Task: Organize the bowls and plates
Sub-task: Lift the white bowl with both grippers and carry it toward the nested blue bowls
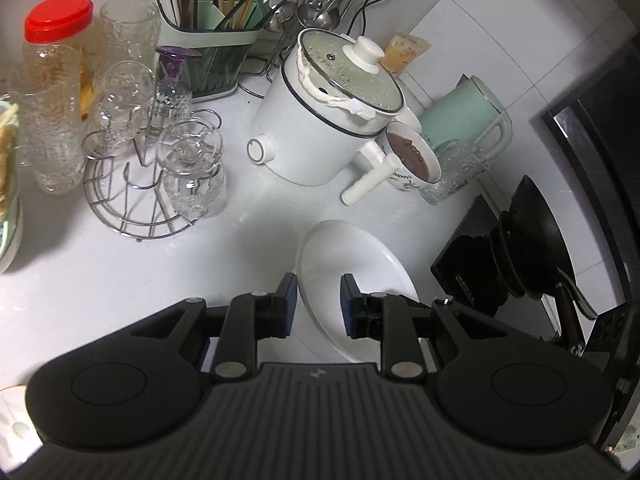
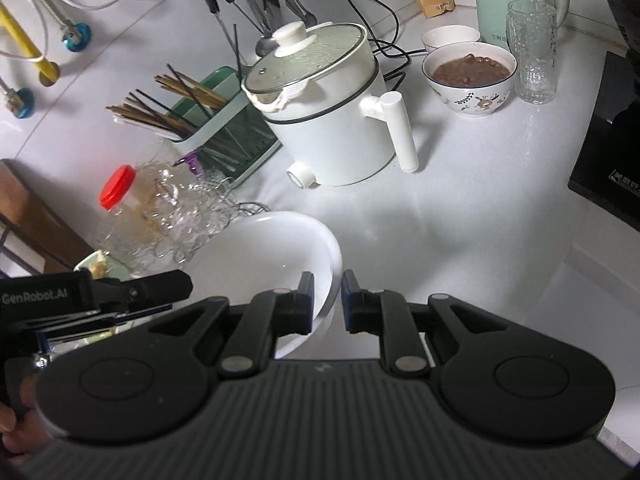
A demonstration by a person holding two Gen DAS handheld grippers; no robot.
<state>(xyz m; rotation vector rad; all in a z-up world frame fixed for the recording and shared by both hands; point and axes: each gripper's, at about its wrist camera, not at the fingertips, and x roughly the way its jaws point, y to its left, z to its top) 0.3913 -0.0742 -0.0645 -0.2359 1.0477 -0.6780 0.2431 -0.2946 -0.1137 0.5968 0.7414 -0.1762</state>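
Both fingers (image 1: 289, 304) straddle white plate (image 1: 352, 280) rim; tilted.

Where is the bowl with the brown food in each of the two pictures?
Left wrist: the bowl of brown food is right of centre, behind the pot's handle.
Right wrist: the bowl of brown food is upper right, beside a glass.
Shared landmark: the white electric pot.

plate (image 1: 352, 264) before pot (image 1: 320, 120); glasses (image 1: 120, 120) left of pot

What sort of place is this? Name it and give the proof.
Most likely a home kitchen counter: a lidded electric cooking pot, a green holder of chopsticks, and a bowl of brown food beside a kettle.
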